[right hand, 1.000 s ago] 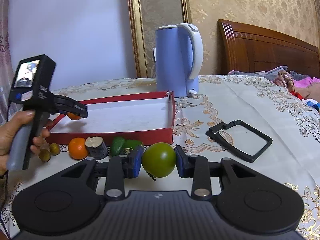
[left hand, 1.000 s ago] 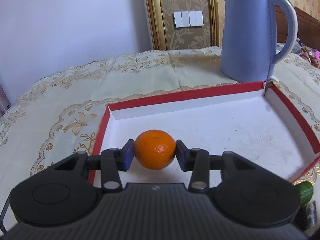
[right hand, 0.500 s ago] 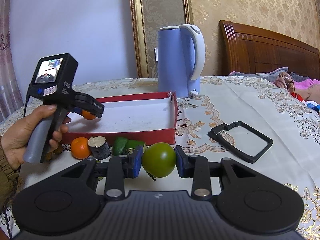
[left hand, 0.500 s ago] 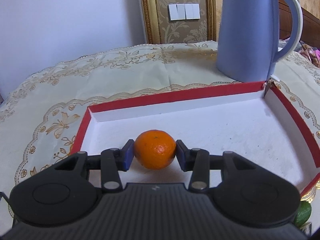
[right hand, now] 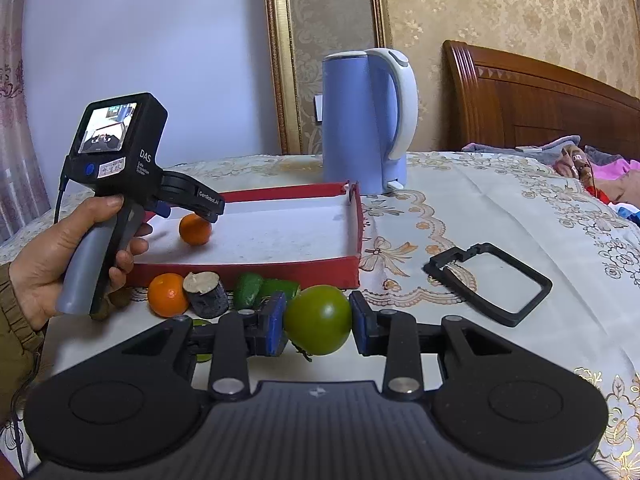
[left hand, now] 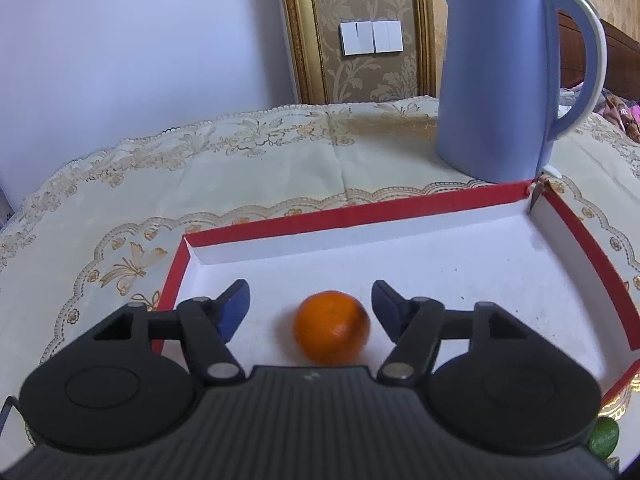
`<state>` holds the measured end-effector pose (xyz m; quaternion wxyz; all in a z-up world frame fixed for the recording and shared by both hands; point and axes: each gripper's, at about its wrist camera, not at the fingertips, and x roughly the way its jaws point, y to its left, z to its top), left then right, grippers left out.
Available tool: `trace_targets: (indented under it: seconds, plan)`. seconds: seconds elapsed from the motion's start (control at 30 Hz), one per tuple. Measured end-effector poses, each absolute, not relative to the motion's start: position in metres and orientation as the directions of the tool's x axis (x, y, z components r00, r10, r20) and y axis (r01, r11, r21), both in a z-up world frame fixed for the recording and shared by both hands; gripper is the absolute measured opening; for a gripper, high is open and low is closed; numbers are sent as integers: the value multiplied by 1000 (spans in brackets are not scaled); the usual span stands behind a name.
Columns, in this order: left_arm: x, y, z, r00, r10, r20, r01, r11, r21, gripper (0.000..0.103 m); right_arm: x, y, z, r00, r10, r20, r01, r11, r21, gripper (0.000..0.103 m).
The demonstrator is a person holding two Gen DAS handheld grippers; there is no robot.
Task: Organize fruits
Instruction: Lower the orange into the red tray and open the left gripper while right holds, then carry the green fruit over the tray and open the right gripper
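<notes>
Our left tool (left hand: 311, 306) has just been opening; its jaws stand apart, clear of the orange (left hand: 331, 331) between them, which rests on the tray (left hand: 460, 204) floor. One fruit delivered, we judge. Our right tool (right hand: 317, 319) is clamped on a green fruit (right hand: 318, 319), held near the tray's front wall, outside it. Left of that tool, on the worktop (right hand: 500, 216): a second orange (right hand: 167, 294), a dark stub (right hand: 206, 294), green pieces (right hand: 248, 290). Most of the sorting looks undone; the green fruit seems next in.
</notes>
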<state>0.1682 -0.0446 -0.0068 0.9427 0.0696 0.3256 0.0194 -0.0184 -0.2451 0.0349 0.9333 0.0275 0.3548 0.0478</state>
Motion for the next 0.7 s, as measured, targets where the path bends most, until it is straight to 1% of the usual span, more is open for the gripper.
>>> trace_targets:
  seconds: [0.13, 0.2, 0.33, 0.4, 0.47, 0.6, 0.7]
  plan:
    - [160, -43, -5, 792, 88, -605, 8, 988, 154, 72, -14, -242, 34, 741, 125, -659, -83, 992, 95, 33]
    - [154, -41, -4, 796, 86, -599, 8, 988, 153, 79, -12, -240, 35, 742, 134, -657, -93, 991, 97, 34]
    - [136, -39, 0, 815, 104, -570, -1, 984, 179, 86, -2, -231, 37, 747, 150, -648, -122, 989, 88, 34]
    - [126, -35, 2, 823, 108, -558, -8, 984, 179, 94, 3, -227, 37, 747, 158, -646, -137, 987, 82, 33]
    - [115, -29, 4, 829, 108, -549, -20, 986, 164, 99, 11, -223, 37, 748, 166, -643, -150, 985, 80, 33]
    - [98, -17, 5, 827, 110, -551, -35, 989, 145, 103, 30, -217, 36, 740, 191, -645, -172, 981, 92, 34]
    - [86, -8, 4, 822, 110, -559, -46, 991, 128, 103, 44, -213, 35, 739, 197, -645, -179, 979, 95, 34]
